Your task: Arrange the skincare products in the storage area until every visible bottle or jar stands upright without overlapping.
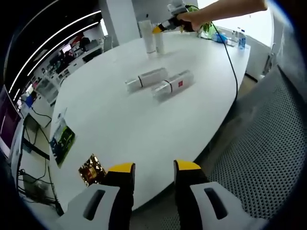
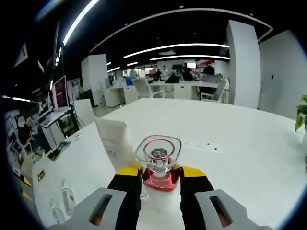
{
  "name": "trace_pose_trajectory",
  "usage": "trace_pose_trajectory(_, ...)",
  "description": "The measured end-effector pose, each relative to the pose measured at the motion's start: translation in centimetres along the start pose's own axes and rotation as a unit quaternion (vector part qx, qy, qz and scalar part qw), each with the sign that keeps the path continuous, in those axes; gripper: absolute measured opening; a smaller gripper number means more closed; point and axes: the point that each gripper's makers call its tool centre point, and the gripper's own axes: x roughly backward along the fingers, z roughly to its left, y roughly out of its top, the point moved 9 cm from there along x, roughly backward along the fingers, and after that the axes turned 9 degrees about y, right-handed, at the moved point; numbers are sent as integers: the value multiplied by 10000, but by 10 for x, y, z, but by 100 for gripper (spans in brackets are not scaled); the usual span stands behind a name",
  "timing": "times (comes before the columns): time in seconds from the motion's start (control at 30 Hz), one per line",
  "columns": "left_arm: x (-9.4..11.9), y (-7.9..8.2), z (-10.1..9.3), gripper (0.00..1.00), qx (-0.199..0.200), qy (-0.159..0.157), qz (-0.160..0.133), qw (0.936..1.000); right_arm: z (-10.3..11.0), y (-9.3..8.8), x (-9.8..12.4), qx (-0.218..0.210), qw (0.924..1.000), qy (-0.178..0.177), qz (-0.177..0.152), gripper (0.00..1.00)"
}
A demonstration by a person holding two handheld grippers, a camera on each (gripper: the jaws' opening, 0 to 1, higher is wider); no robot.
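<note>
I'm working in an open-plan office. A large white oval table (image 1: pixel 120 110) fills the near space, with a mesh office chair (image 1: pixel 268 158) pulled up at its edge. Beyond it I see rows of desks (image 2: pixel 182 88) with monitors (image 2: pixel 191 64) and seated people, long strip lights (image 2: pixel 187 46) curving across a dark ceiling, white pillars (image 2: pixel 243 62), and a potted plant (image 2: pixel 302 115) at the side.

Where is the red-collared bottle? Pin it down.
In the right gripper view, the red-collared bottle stands upright between the right tool jaws, beside a white carton.
</note>
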Motion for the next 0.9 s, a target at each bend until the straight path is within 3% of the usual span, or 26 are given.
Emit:
trace_pose_trajectory(0.33,0,-2,-2,25,-122,-71,27,9999,6,-5,14,-119,9999,69,94,24)
trace_pose_trajectory(0.43,0,-3,-1,25,-117,-51,82,9999,7,-4,17,-67,9997,231,-33,27)
trace_pose_trajectory(0.57,0,-2,0,24,-109,-5,64,9999,11,-6,13,246,9982,511,206,35)
trace_pose_trajectory(0.67,0,-3,-1,24,-153,-18,85,9998,14,-9,9,585,9951,568,564,37)
trace_pose_trajectory(0.9,0,-3,0,23,-169,11,87,9998,15,-14,8,533,9942,562,743,38)
